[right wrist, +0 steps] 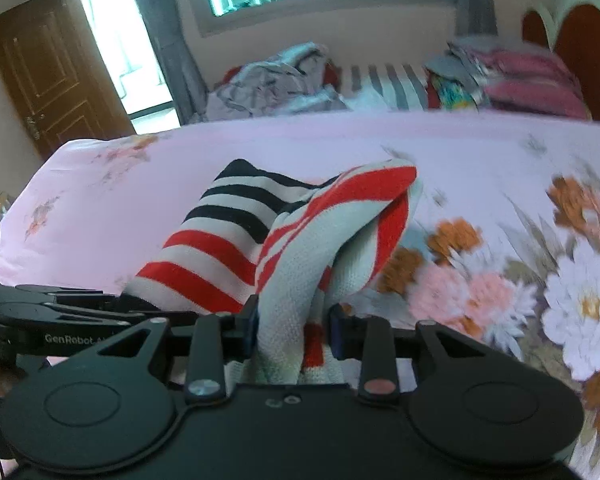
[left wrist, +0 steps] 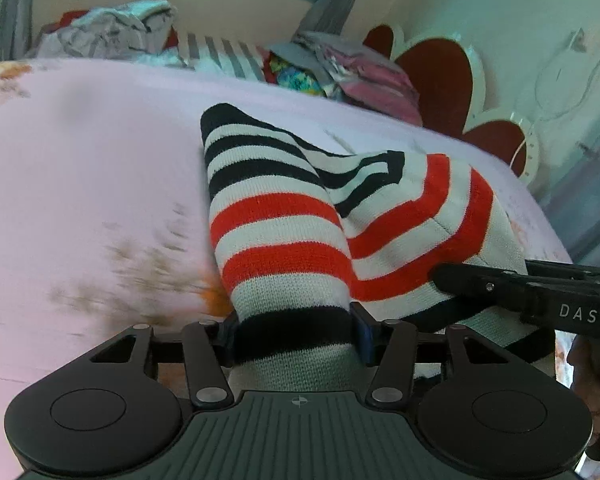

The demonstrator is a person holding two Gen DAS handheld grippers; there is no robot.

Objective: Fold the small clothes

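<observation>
While bunched between the left gripper's (left wrist: 296, 336) pads and the right gripper's (right wrist: 294, 330), striped knit garment (left wrist: 284, 220) apt to slip free if loosely pinched.

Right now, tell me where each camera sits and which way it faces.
Left wrist: on the left gripper, looking down its fingers over the striped knit garment toward the clothes pile; the right gripper enters at right.
Right wrist: on the right gripper, facing the same garment; the left gripper shows at left.
Shared: garment, floral bedsheet, pile.
</observation>
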